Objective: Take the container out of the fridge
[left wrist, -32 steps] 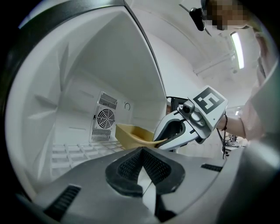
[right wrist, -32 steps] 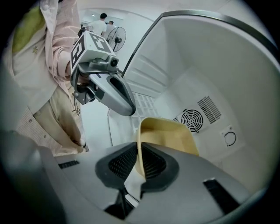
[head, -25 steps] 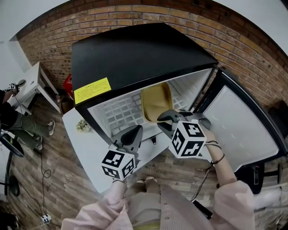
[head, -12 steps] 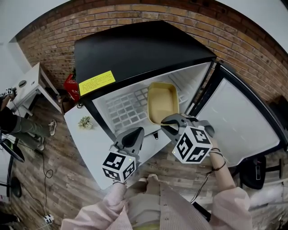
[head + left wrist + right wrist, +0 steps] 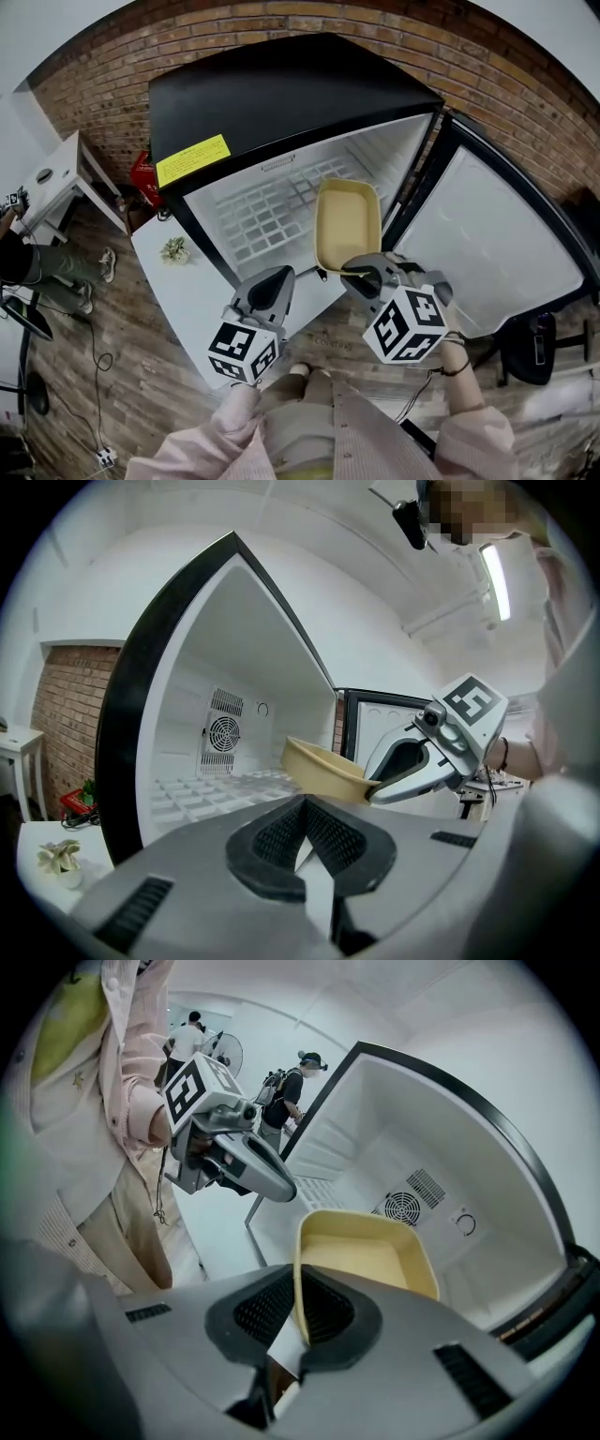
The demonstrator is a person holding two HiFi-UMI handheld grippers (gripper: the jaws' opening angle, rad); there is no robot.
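A shallow yellow container point(image 5: 347, 223) sticks out over the front edge of the open black fridge point(image 5: 281, 103), above its white wire shelf point(image 5: 267, 220). My right gripper point(image 5: 356, 270) is shut on the container's near rim; in the right gripper view the rim point(image 5: 300, 1269) runs between the pads of that gripper point(image 5: 298, 1314). My left gripper point(image 5: 278, 278) hovers to the left of the container, in front of the fridge opening, shut with nothing in it. The left gripper view has its closed jaws point(image 5: 302, 806) low in the picture, with the container point(image 5: 319, 764) and the right gripper point(image 5: 412, 772) beyond them.
The fridge door point(image 5: 497, 244) stands swung wide open on the right. A white table point(image 5: 183, 305) under the fridge carries a small plant point(image 5: 173, 250). A white side table point(image 5: 56, 183) is at the left by the brick wall. People point(image 5: 286, 1101) stand in the background.
The container has slid out of the fridge toward me, from deep on the shelf to its front edge. Both grippers have drawn back toward my body.
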